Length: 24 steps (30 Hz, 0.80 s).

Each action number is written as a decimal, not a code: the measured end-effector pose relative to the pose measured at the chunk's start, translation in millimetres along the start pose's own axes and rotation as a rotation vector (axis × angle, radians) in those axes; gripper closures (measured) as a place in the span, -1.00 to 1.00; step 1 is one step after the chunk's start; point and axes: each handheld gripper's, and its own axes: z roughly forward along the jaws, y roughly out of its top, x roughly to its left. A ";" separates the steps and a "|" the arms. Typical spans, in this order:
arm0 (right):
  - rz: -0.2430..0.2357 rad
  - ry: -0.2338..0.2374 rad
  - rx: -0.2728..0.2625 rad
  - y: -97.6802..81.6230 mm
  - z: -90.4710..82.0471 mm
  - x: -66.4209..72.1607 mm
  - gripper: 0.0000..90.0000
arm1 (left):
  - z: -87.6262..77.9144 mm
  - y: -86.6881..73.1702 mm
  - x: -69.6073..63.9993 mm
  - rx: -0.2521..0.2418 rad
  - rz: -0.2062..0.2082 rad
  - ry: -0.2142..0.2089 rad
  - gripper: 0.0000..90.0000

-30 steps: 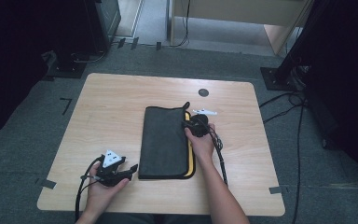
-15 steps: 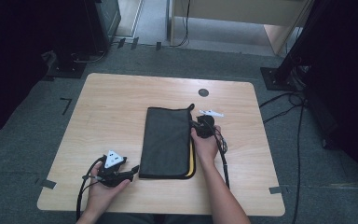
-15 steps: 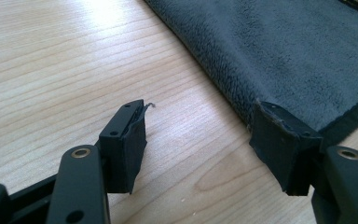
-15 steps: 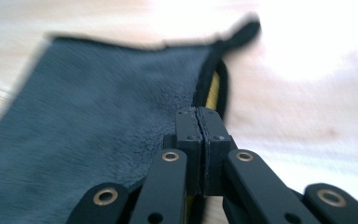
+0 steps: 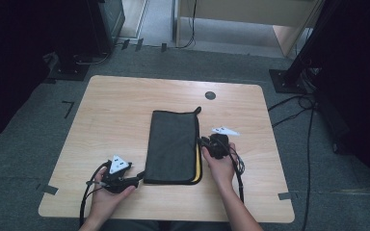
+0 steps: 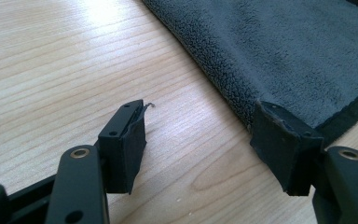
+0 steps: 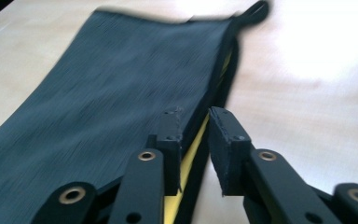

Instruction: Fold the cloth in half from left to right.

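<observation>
Towel (image 5: 172, 144), folded, lies mid-tabletop (image 5: 125, 106); my right fingers (image 7: 195, 135) sit nearly clenched around its 3 o'clock edge (yellow lining showing), left fingers (image 6: 205, 140) released at its 7 o'clock corner.

Left gripper (image 5: 137, 180): black body, grey three-cornered plate on top with small dark marks, black cable looping back past the wrist. Right gripper (image 5: 203, 141): same black build, pale plate, black cable trailing along the forearm. Forearms bare (no sleeves seen). Close up, the jaws are matte black bars with brass-ringed screw holes; rectangular black pads at the tips, edges worn and slightly frayed.
</observation>
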 end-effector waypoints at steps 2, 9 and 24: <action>0.012 0.017 0.018 -13.3 -10.5 4.1 0.73 | 0.2 -0.1 -1.4 0.003 0.008 0.009 -0.21; 0.026 0.079 0.046 -42.9 -37.5 15.0 0.72 | 0.2 -0.8 -3.2 0.004 0.019 0.011 -0.21; 0.108 0.178 0.086 -77.3 -45.5 28.0 0.60 | 0.2 -1.3 -5.7 0.000 0.036 0.019 -0.24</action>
